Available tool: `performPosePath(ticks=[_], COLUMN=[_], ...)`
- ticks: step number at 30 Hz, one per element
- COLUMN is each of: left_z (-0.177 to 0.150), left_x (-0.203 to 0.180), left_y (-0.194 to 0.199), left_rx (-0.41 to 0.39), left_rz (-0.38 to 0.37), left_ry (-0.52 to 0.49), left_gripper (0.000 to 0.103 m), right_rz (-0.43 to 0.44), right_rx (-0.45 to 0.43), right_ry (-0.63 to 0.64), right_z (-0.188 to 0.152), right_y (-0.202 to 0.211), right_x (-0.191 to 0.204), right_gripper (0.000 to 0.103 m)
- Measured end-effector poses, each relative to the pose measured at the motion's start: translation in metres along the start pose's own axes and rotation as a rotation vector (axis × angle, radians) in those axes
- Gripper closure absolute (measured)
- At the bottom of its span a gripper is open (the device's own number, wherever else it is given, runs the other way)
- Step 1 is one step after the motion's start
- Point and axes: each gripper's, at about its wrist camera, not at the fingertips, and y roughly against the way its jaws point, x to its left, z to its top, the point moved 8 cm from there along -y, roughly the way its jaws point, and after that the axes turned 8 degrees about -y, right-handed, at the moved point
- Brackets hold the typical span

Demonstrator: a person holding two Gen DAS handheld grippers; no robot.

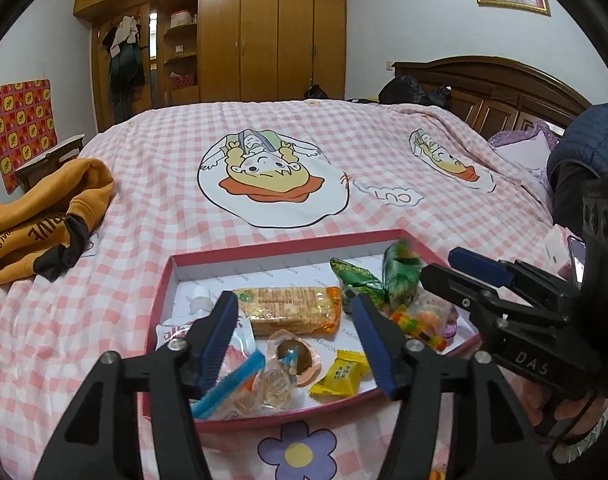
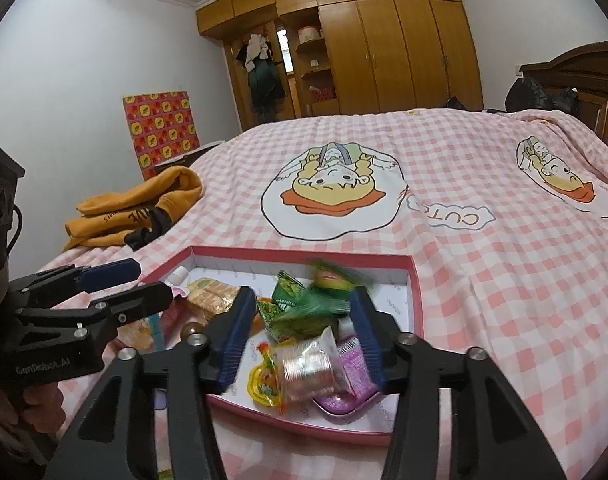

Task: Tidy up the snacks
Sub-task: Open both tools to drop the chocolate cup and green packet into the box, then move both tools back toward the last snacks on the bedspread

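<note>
Closest to us, our left tool (image 1: 300, 340) hangs over the near end of the pink tray (image 1: 160, 292) with its fingers spread wide and nothing between them. Under it in the tray we've got a blue-edged packet (image 1: 228, 384), a round brown sweet in clear wrap (image 1: 294, 354) and a small yellow packet (image 1: 339, 372), then the long cracker pack (image 1: 292, 308) a bit further in. Our right tool (image 2: 300, 336) is spread just as wide over the tray's right end, not gripping anything; below it sit a clear-wrapped pink roll (image 2: 309, 368), a purple packet (image 2: 353, 364) and a yellow sachet (image 2: 264, 384). Just past its fingertips there's a green wrapped snack (image 2: 323, 296), blurry, above a couple more green packets (image 2: 284, 316) in the tray. The tray sits on the pink checked bedspread (image 1: 176, 184). Left of the tray lies an orange hoodie (image 1: 36, 224). Way beyond the tray, past the bed, stands the wooden wardrobe (image 1: 264, 36).
</note>
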Motion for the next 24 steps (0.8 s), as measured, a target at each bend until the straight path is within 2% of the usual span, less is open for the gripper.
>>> performPosePath(ticks=[5, 17, 24], left_z=[0.004, 0.013, 0.008], left_x=[0.0, 0.003, 0.005], left_y=[0.006, 0.031, 0.047], left_rx=[-0.012, -0.047, -0.042], left_rz=[-0.006, -0.003, 0.01], left_ry=[0.004, 0.024, 0.04], left_gripper=[0.03, 0.026, 0.026], right_rz=[-0.006, -0.009, -0.022], right_rx=[-0.008, -0.015, -0.002], right_ry=[-0.007, -0.021, -0.019], right_z=[0.003, 0.004, -0.003], right_y=[0.005, 0.018, 0.03], right_x=[0.001, 0.006, 0.009], right_gripper=[0.038, 0.034, 0.034])
